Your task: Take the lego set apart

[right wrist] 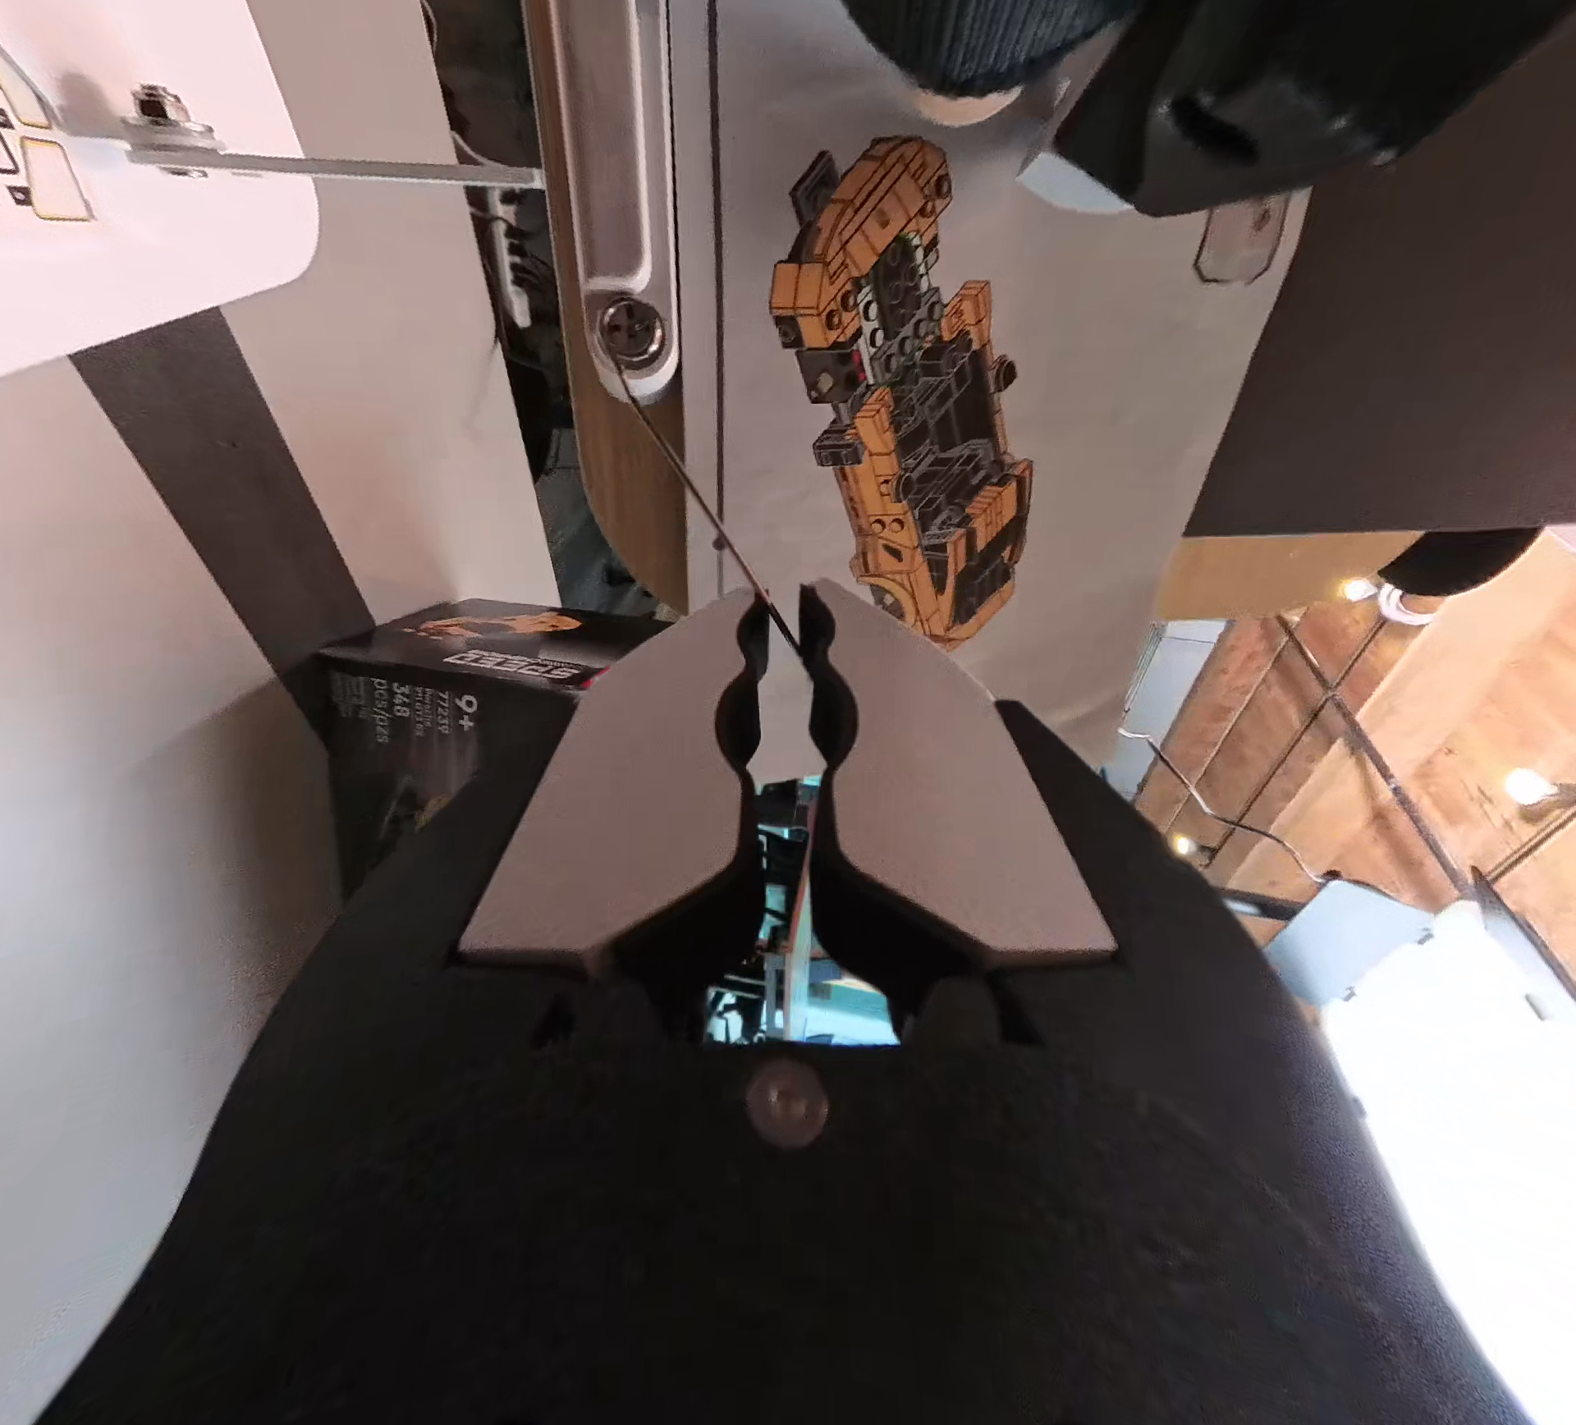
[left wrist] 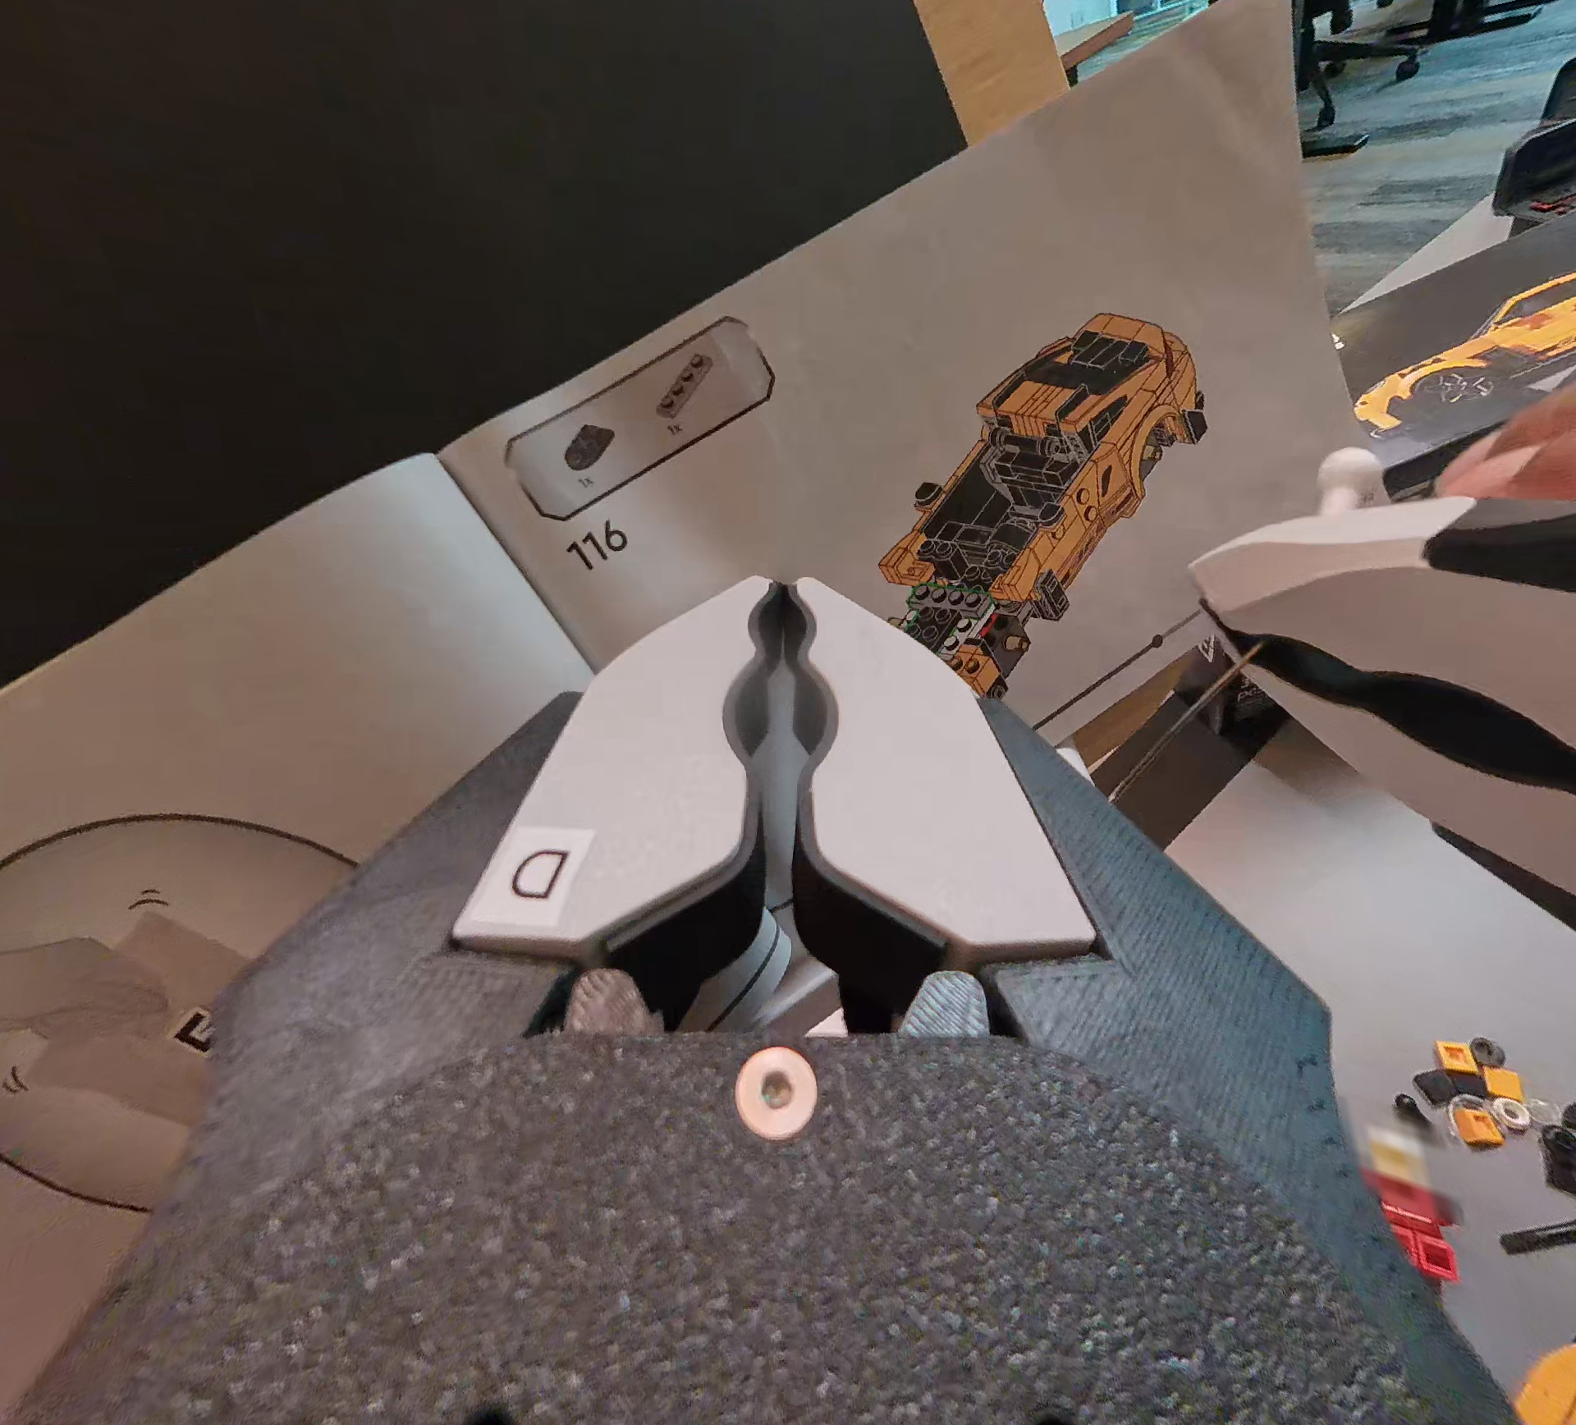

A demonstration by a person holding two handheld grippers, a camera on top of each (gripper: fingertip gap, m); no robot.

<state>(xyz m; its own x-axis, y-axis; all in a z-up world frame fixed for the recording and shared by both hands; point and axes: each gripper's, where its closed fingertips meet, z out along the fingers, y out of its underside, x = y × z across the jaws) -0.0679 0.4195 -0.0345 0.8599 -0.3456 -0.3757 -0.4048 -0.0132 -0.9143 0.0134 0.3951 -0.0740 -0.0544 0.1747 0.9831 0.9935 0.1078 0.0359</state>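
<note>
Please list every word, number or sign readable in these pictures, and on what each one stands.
I do not copy out writing; these things bear it:
Instruction booklet page: a printed number and small counts by the parts.
White sticker on a finger of the left gripper: one mark.
Black lego box: brand and small print.
White card, right wrist view: blurred.
</note>
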